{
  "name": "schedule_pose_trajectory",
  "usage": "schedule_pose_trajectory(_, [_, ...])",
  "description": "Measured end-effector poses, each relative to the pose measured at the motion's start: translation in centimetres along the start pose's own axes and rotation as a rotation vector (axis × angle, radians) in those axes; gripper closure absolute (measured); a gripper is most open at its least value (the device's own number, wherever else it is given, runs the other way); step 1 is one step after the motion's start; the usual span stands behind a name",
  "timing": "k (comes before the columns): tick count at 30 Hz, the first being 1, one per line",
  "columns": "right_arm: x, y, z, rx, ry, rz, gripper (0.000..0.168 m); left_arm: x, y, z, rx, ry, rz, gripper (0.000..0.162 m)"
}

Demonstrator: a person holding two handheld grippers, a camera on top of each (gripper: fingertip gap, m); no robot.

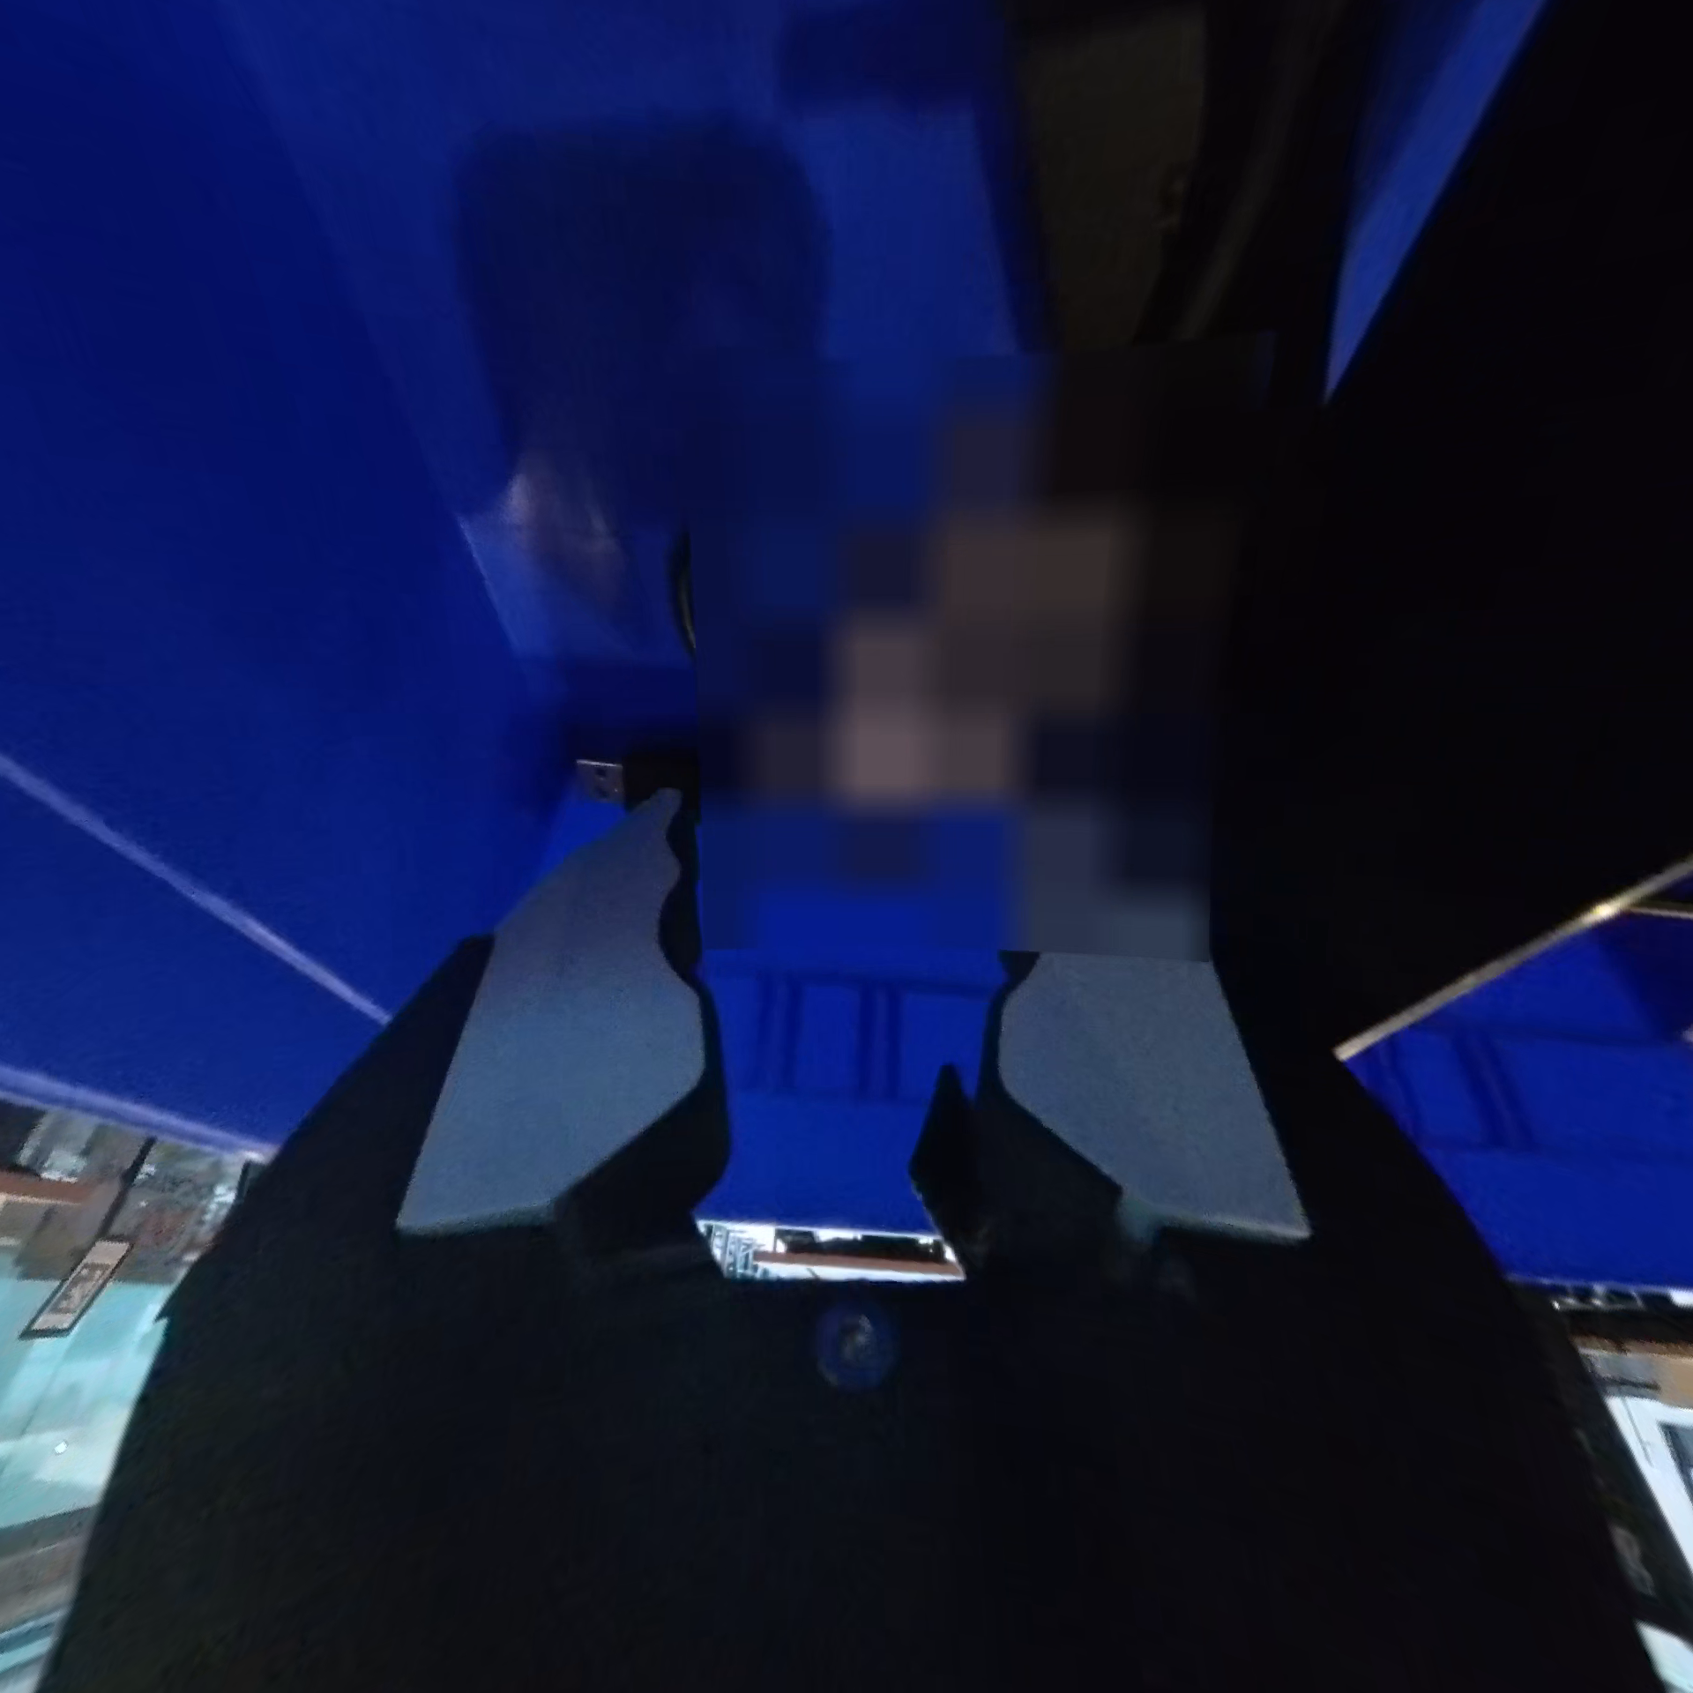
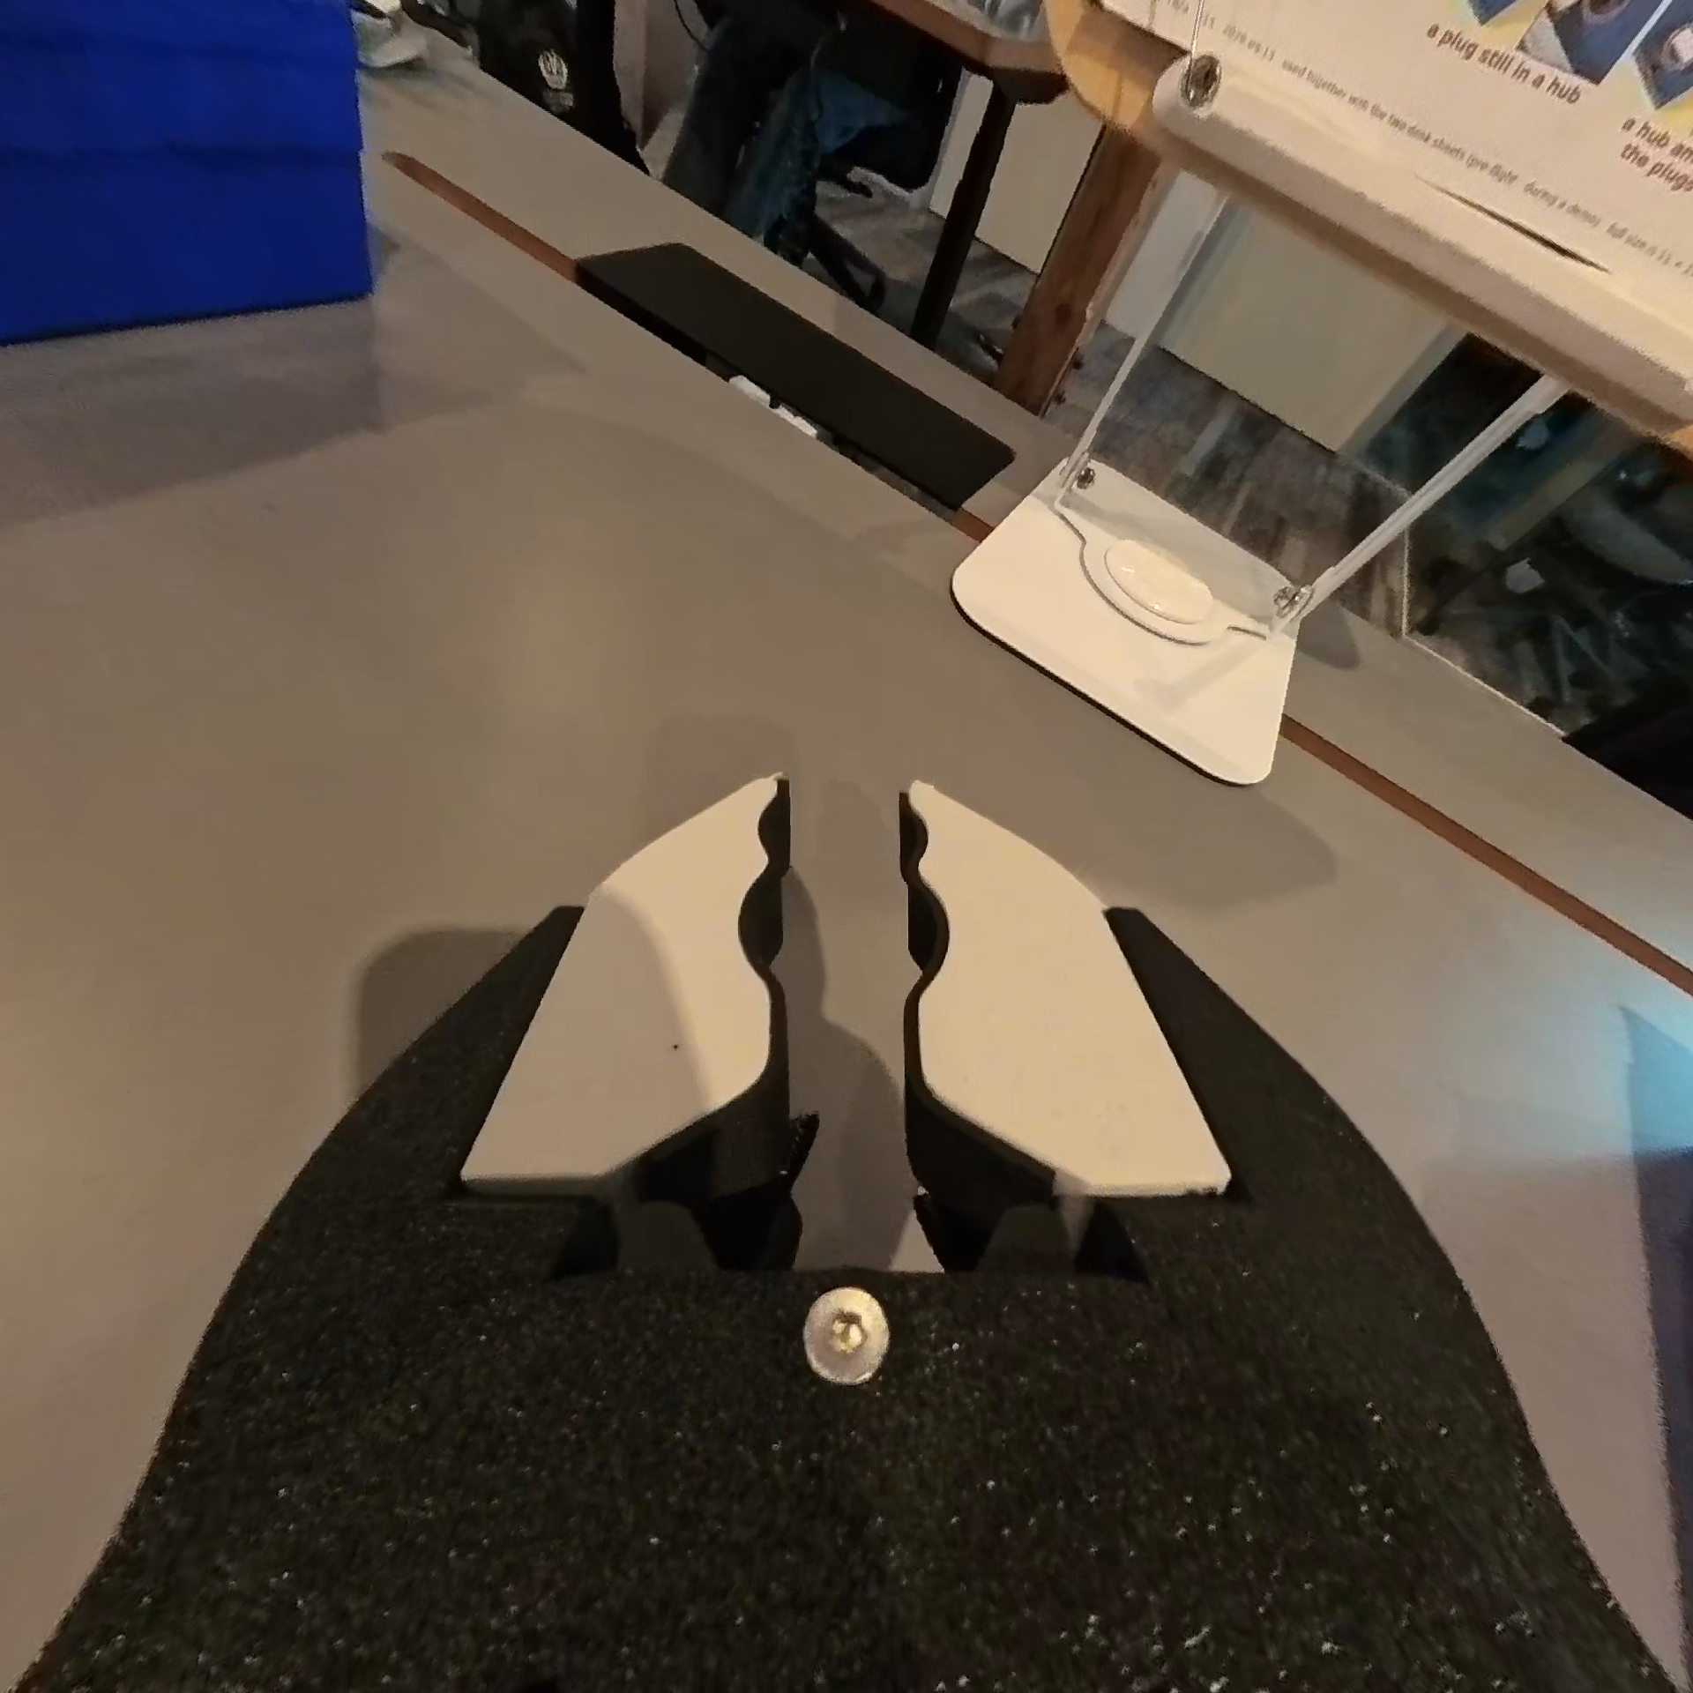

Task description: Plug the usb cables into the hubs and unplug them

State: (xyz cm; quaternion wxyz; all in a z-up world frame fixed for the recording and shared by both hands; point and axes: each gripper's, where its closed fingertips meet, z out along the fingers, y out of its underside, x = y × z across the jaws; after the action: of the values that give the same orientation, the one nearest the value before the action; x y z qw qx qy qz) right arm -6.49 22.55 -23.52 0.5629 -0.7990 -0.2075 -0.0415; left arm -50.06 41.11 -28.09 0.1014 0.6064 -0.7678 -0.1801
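In the left wrist view it is dark, with blue surfaces (image 1: 229, 550) all around. A USB plug (image 1: 600, 780) with a metal end and black body sits at the tip of my left gripper's left finger (image 1: 568, 1008), metal end pointing left. A thin dark cable (image 1: 684, 595) runs away from it. My left gripper (image 1: 852, 806) has its jaws wide apart; a mosaic patch hides the right fingertip and the gap. My right gripper (image 2: 845, 815) is open and empty above the grey table (image 2: 275, 687). A long flat black slab (image 2: 806, 376) lies farther off.
A white stand base (image 2: 1127, 632) with clear legs holds a printed board (image 2: 1466, 137) at the table's right edge. A blue box (image 2: 174, 156) stands at the far left. Chairs and table legs show beyond the table. A black shape (image 1: 1374, 641) fills the left wrist view's right side.
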Motion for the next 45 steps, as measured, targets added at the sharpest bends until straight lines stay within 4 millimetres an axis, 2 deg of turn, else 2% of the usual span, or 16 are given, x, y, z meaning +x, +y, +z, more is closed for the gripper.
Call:
schedule_pose_trajectory(1, [0.0, 0.2, 0.1, -0.011, -0.003, 0.001, 0.146, 0.0, 0.0, -0.1, 0.005, 0.014, -0.003, 0.102])
schedule_pose_trajectory(3, [0.0, 0.6, 0.3, -0.028, -0.002, -0.004, 0.146, -0.3, -0.4, -0.5, 0.055, 0.04, -0.049, 0.117])
schedule_pose_trajectory(5, [0.0, 0.9, 0.4, -0.042, 0.005, -0.014, 0.147, -0.4, -0.3, -0.5, 0.066, 0.056, -0.058, 0.123])
schedule_pose_trajectory(9, [-0.1, 1.5, 0.8, -0.066, 0.004, -0.016, 0.148, 0.4, 0.4, 0.5, 0.005, 0.095, 0.014, 0.116])
schedule_pose_trajectory(15, [-0.6, 3.1, 1.5, -0.133, -0.03, 0.074, 0.155, 0.9, -0.7, 1.5, -0.034, 0.126, 0.091, 0.106])
schedule_pose_trajectory(18, [-0.4, 2.9, 1.5, -0.12, -0.029, 0.089, 0.155, 1.0, -0.8, 1.8, -0.05, 0.135, 0.095, 0.107])
schedule_pose_trajectory(19, [-0.3, 2.8, 1.5, -0.114, -0.028, 0.091, 0.156, 0.9, -0.8, 1.8, -0.046, 0.124, 0.096, 0.113])
schedule_pose_trajectory(21, [-0.5, 2.6, 1.5, -0.108, -0.034, 0.096, 0.156, 0.8, -0.8, 1.6, -0.035, 0.116, 0.096, 0.119])
schedule_pose_trajectory(24, [-0.7, 2.4, 1.4, -0.103, -0.041, 0.087, 0.156, 0.7, -0.6, 1.1, -0.025, 0.092, 0.092, 0.12])
schedule_pose_trajectory(31, [-0.7, 0.9, 0.7, -0.044, -0.031, 0.051, 0.156, 0.2, 1.4, -2.6, -0.011, 0.061, -0.036, 0.123])
schedule_pose_trajectory(36, [-0.1, -0.7, -0.3, 0.026, -0.018, 0.075, 0.157, -0.7, 2.3, -7.1, 0.035, -0.015, -0.124, 0.125])
schedule_pose_trajectory(38, [0.1, -1.0, -0.6, 0.039, -0.013, 0.084, 0.157, -0.6, 2.9, -9.0, 0.02, -0.034, -0.141, 0.121])
schedule_pose_trajectory(45, [0.1, -2.4, -1.6, 0.09, -0.024, 0.097, 0.158, 0.0, 5.8, -15.2, -0.063, -0.161, -0.185, 0.125])
